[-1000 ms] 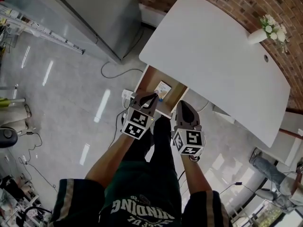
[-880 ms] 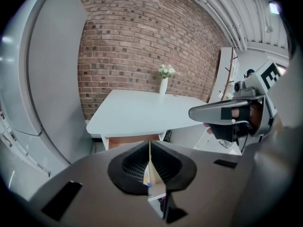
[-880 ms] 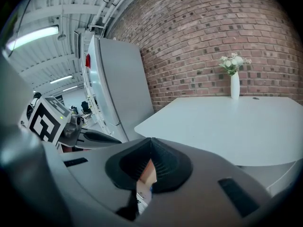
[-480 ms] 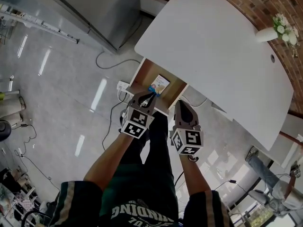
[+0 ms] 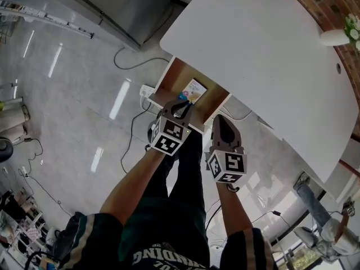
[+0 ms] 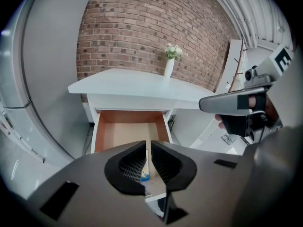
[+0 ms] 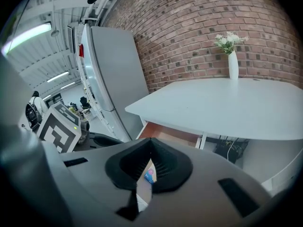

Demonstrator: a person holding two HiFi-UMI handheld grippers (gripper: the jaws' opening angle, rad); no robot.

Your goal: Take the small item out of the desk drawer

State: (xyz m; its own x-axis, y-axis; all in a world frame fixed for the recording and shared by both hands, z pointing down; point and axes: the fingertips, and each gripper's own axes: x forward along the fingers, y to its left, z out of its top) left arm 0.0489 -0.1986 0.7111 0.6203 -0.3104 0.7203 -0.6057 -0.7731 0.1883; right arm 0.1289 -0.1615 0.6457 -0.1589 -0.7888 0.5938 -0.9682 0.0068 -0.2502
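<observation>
Hovering near the front edge of the open drawer [image 5: 171,79], the left gripper [image 5: 181,103] is pointing into it, jaws together and empty. The right gripper [image 5: 219,120] is hanging just to its right, outside the drawer, jaws likewise closed on nothing. The small item [image 5: 194,90], a pale packet with a blue corner, is lying on the drawer floor just above the left gripper's tips. The white desk top [image 5: 259,55] is overhanging the drawer's back part. A white vase [image 5: 334,37] is standing at the desk's upper-right end, and cables [image 5: 134,122] are trailing across the floor at centre-left.
</observation>
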